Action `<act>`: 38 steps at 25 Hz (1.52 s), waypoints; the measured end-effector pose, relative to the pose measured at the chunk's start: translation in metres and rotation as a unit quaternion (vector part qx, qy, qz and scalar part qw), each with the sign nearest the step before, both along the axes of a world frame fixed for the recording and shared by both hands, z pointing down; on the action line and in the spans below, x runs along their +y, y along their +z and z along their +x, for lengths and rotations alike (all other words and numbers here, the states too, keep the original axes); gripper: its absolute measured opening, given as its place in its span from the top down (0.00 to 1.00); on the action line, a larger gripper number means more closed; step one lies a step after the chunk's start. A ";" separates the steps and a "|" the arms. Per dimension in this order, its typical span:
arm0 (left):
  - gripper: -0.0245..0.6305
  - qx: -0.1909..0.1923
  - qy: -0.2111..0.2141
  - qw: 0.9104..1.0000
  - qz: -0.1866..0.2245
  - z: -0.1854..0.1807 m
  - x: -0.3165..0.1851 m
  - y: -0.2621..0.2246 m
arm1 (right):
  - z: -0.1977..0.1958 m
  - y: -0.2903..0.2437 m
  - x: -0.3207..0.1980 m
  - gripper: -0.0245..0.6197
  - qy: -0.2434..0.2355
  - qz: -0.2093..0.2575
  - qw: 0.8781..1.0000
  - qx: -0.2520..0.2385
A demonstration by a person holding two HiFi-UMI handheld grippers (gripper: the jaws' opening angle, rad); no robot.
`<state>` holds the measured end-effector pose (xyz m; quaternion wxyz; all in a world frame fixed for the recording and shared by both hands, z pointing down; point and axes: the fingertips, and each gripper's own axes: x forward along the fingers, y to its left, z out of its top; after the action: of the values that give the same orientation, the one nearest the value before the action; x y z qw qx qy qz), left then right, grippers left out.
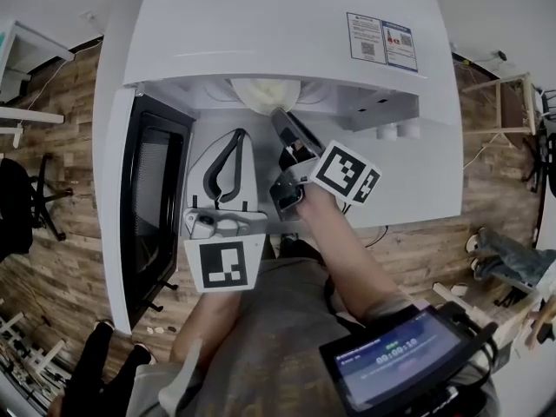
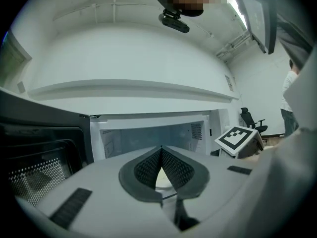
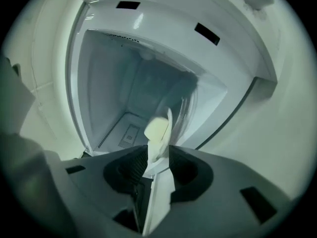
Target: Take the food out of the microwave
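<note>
The white microwave (image 1: 287, 24) stands with its black door (image 1: 152, 207) swung open to the left. A white plate (image 1: 265, 94) holding pale food sits deep in the cavity. My right gripper (image 1: 282, 120) is rolled on its side at the cavity mouth, just short of the plate. In the right gripper view its jaws (image 3: 157, 155) stand open, and the plate's rim (image 3: 170, 123) and the pale yellow food (image 3: 156, 130) show in line with the gap. Contact cannot be made out. My left gripper (image 1: 239, 133) hangs shut and empty in front of the opening (image 2: 161, 150).
The microwave rests on a white table (image 1: 434, 172) with small white cups (image 1: 395, 131) beside it. A black office chair (image 1: 22, 202) stands on the wood floor at left. A screen device (image 1: 404, 354) hangs at my right forearm. Cloth and shoes (image 1: 508, 254) lie at right.
</note>
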<state>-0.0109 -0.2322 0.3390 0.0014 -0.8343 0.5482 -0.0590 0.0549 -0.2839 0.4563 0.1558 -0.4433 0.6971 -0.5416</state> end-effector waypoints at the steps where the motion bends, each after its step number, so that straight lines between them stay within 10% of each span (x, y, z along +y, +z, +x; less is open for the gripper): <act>1: 0.95 -0.002 0.001 1.000 0.002 -0.001 -0.001 -0.002 | -0.001 -0.001 -0.002 0.75 0.003 -0.002 1.000 -0.007; 14: 0.95 0.000 0.001 1.000 -0.002 -0.008 -0.009 0.004 | 0.000 0.004 -0.007 0.88 0.038 -0.016 0.997 -0.062; 38: 0.95 -0.005 0.000 1.000 -0.013 -0.012 -0.019 0.011 | -0.005 0.016 -0.012 0.80 0.033 -0.039 0.996 -0.079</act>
<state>-0.0230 -0.2514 0.3501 -0.0072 -0.8338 0.5476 -0.0704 0.0503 -0.2959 0.4722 0.2105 -0.4276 0.6457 -0.5965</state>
